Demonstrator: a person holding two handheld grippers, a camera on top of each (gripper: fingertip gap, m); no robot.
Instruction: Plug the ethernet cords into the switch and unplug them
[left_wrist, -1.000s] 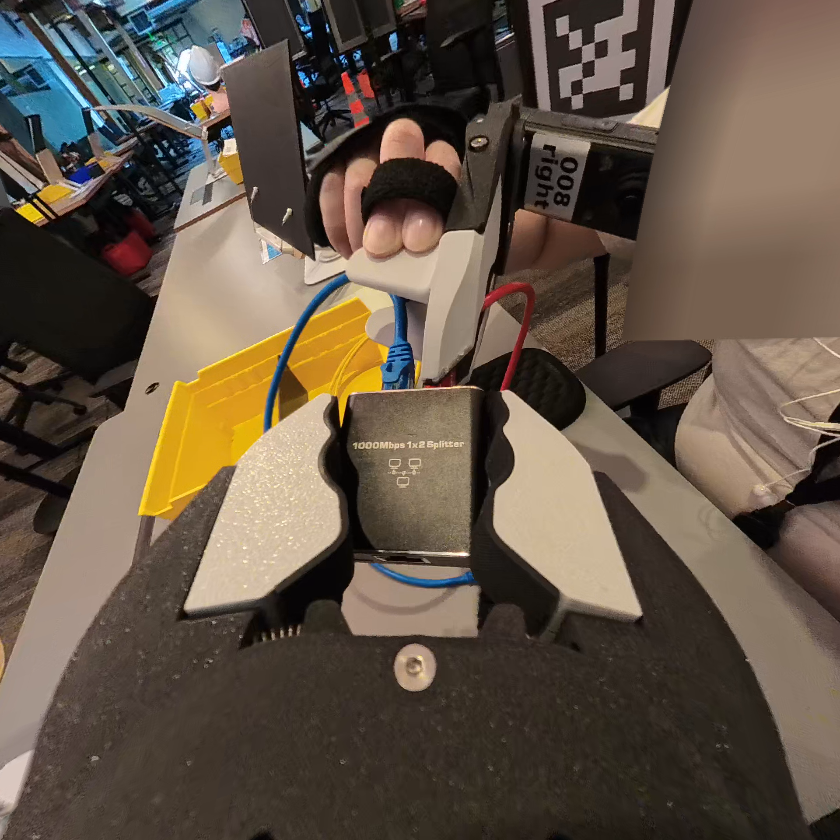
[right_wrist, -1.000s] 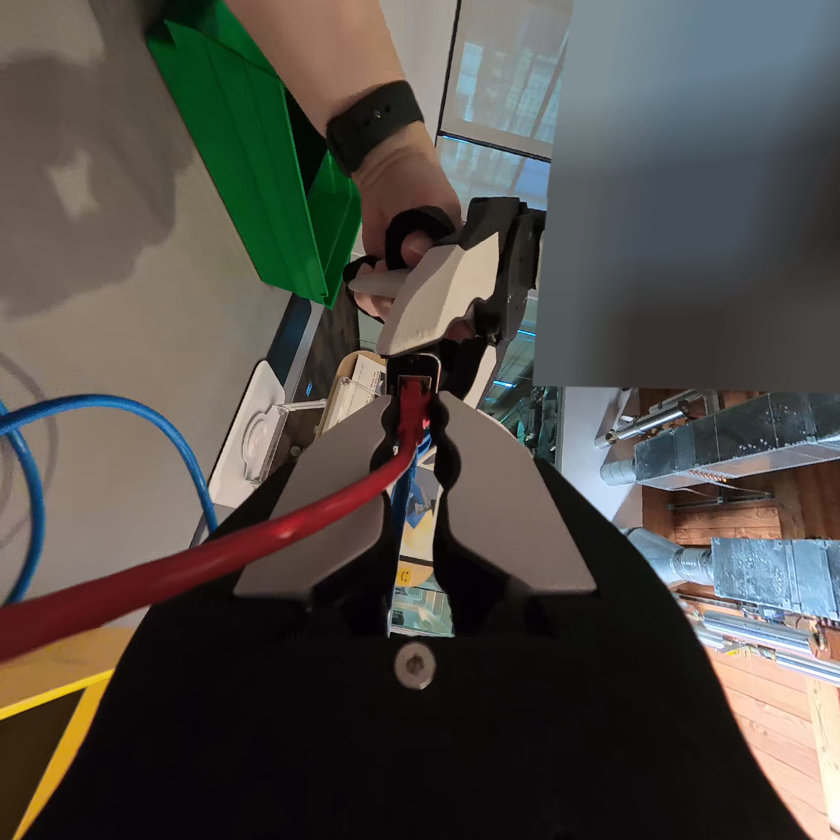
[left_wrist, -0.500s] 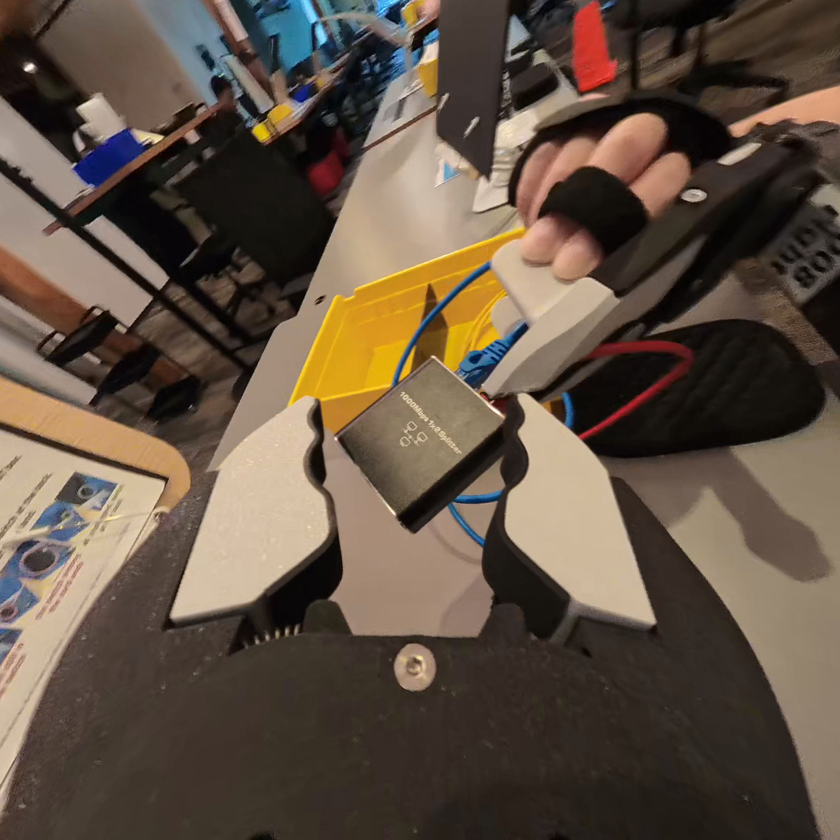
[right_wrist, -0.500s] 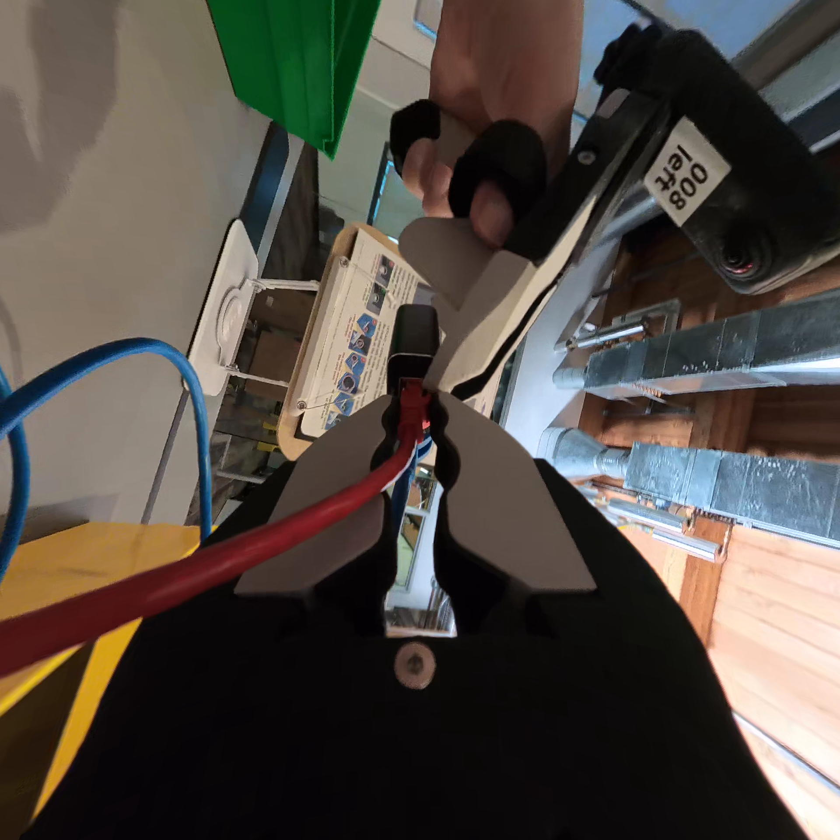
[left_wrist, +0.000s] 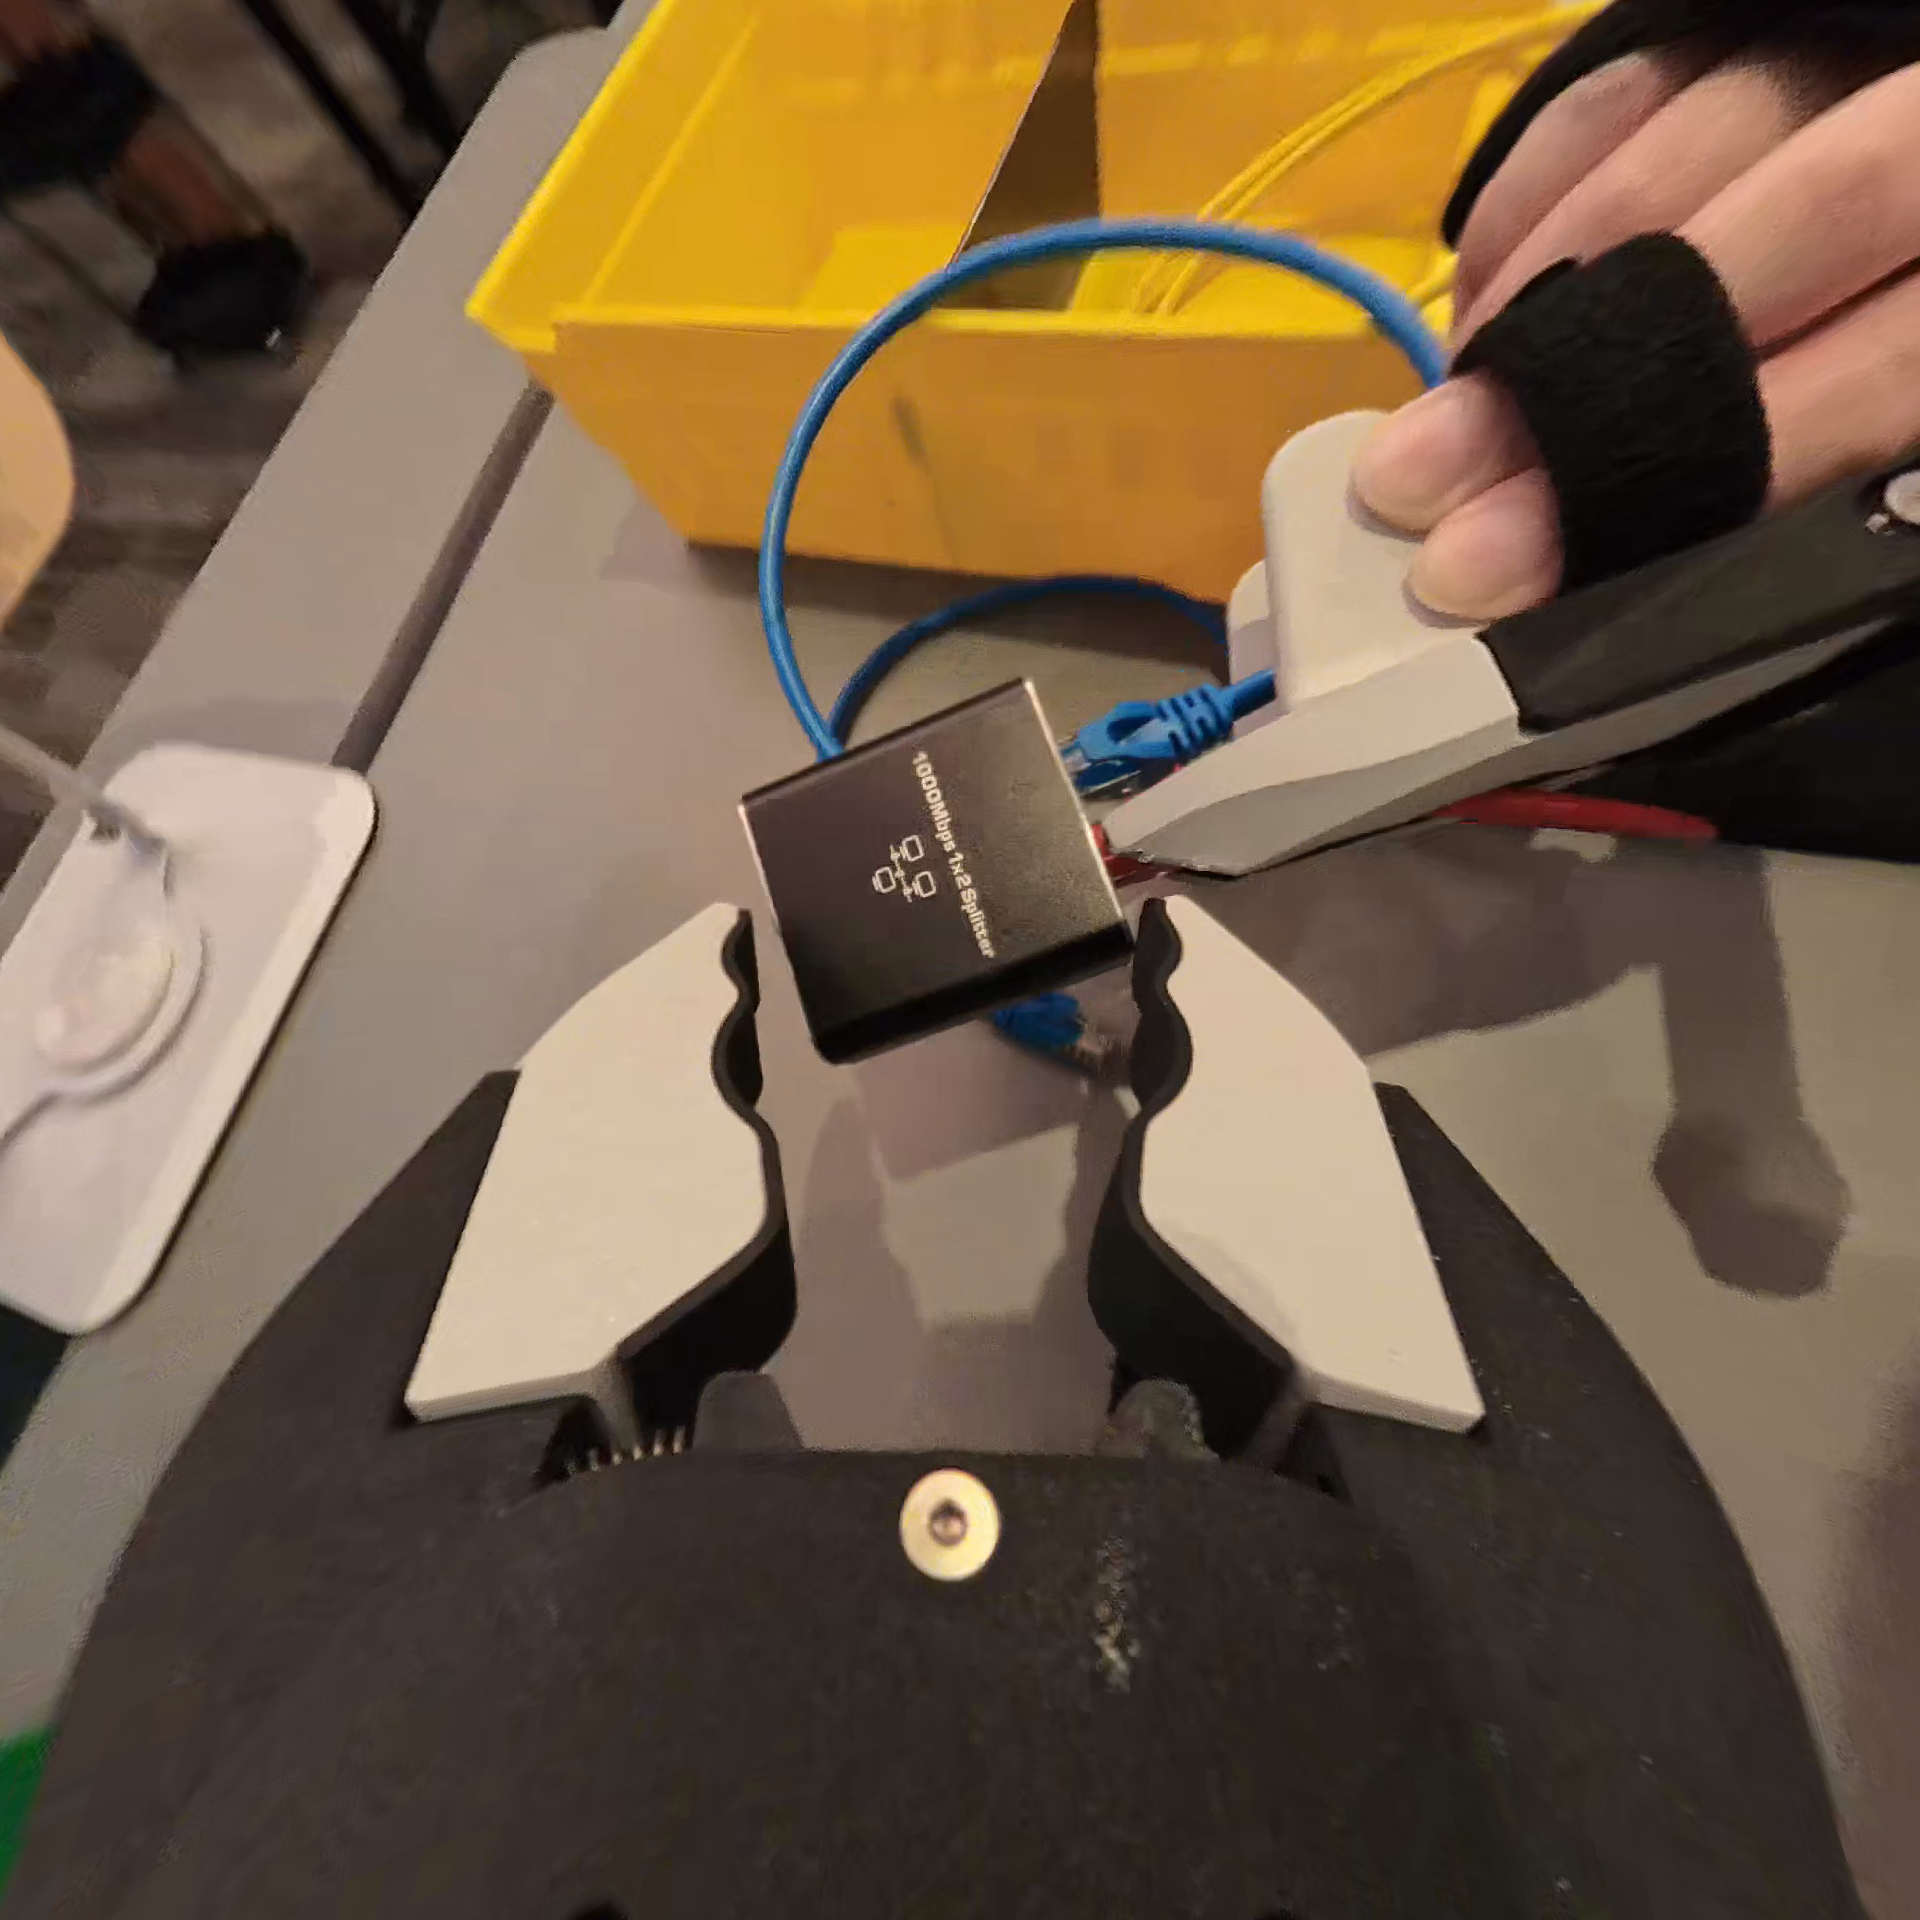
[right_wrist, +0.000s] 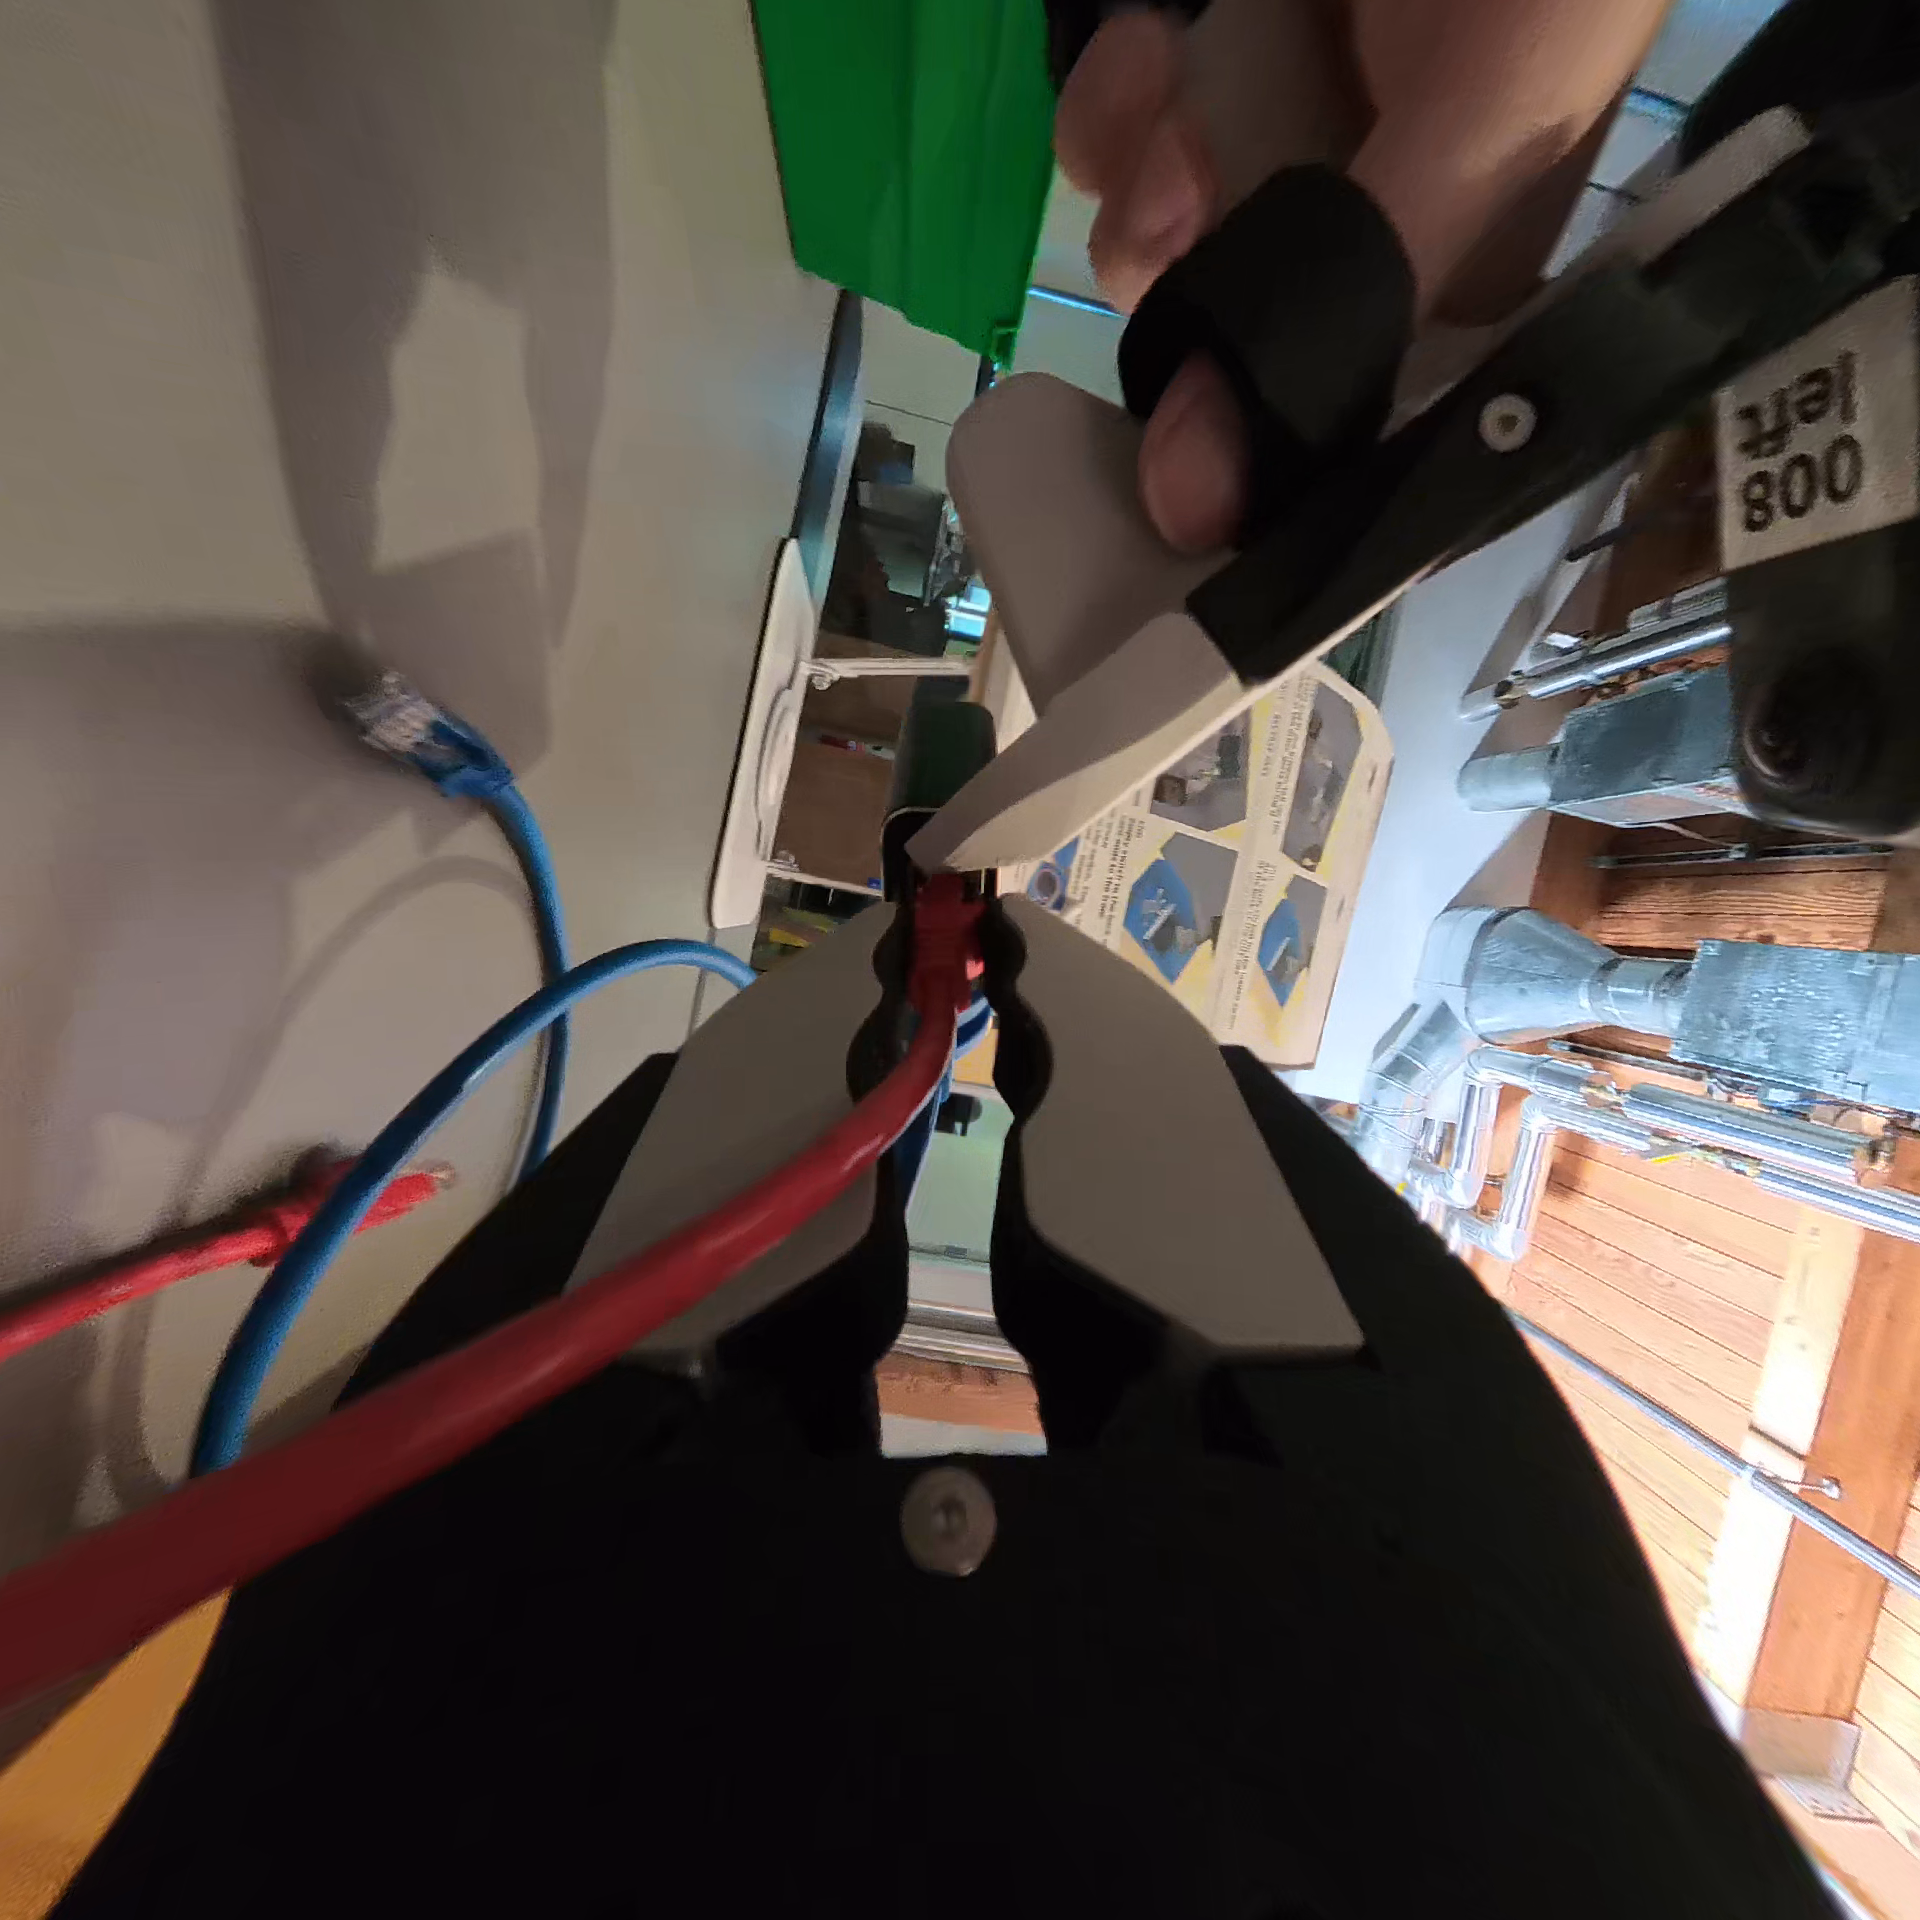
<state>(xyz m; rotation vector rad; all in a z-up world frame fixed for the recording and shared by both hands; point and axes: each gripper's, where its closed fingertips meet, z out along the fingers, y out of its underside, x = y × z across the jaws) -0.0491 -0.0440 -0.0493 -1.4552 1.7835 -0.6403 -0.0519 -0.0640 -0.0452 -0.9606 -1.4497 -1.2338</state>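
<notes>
A yellow bin (left_wrist: 935, 457) stands on the grey tabletop (left_wrist: 540, 790) across the top of the left wrist view, thin yellow wires (left_wrist: 1288, 187) lying inside. A white stand base (left_wrist: 177, 997) sits at left. In the right wrist view, a green bin (right_wrist: 914, 156) shows at top, an illustrated sheet (right_wrist: 1236, 862) right of centre, metal pipes (right_wrist: 1621, 997) at right.

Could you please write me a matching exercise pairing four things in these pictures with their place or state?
Things:
1. small black metal splitter box
2. red ethernet cord plug
3. yellow plastic bin
4. left hand-held gripper

States:
A. stands on the grey table, behind the box
B. jaws wide open
C. tilted, with a blue cord plugged in
D. clamped in the right hand-held gripper

Pairs: 1-C, 2-D, 3-A, 4-B
</notes>
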